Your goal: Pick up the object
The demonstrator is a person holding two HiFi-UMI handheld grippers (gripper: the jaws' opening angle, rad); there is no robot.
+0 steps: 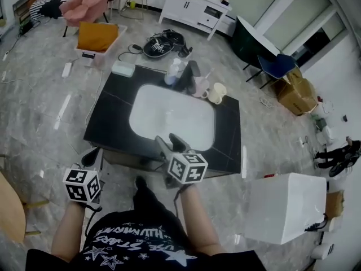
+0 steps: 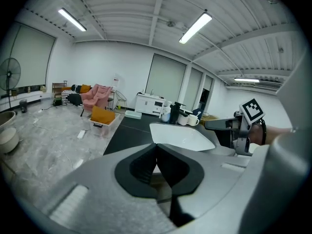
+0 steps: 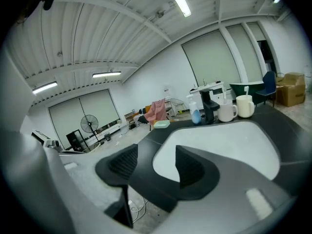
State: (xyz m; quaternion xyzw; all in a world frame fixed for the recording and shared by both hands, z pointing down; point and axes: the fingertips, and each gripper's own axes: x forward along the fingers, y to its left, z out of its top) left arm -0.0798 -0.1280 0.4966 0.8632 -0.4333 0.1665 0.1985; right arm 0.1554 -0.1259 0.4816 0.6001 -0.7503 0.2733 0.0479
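A low black table (image 1: 113, 117) carries a white oval mat (image 1: 172, 116) with nothing on it. Along its far edge stand a blue-tinted bottle (image 1: 173, 72), a black upright object (image 1: 189, 76), a pale mug (image 1: 202, 88) and a cream mug (image 1: 217, 93). My right gripper (image 1: 169, 140) hovers over the table's near edge, open and empty, with the mat (image 3: 219, 150) beyond its jaws and the mugs (image 3: 245, 106) far off. My left gripper (image 1: 92, 157) hangs off the table's near left corner, its pads (image 2: 165, 165) pressed together on nothing.
A white box (image 1: 285, 206) stands on the floor to the right. A bin with an orange cushion (image 1: 97, 38), a pink chair (image 1: 84, 4) and a white cabinet (image 1: 194, 7) lie beyond the table. Cardboard boxes (image 1: 296, 92) sit far right. Cables trail on the floor.
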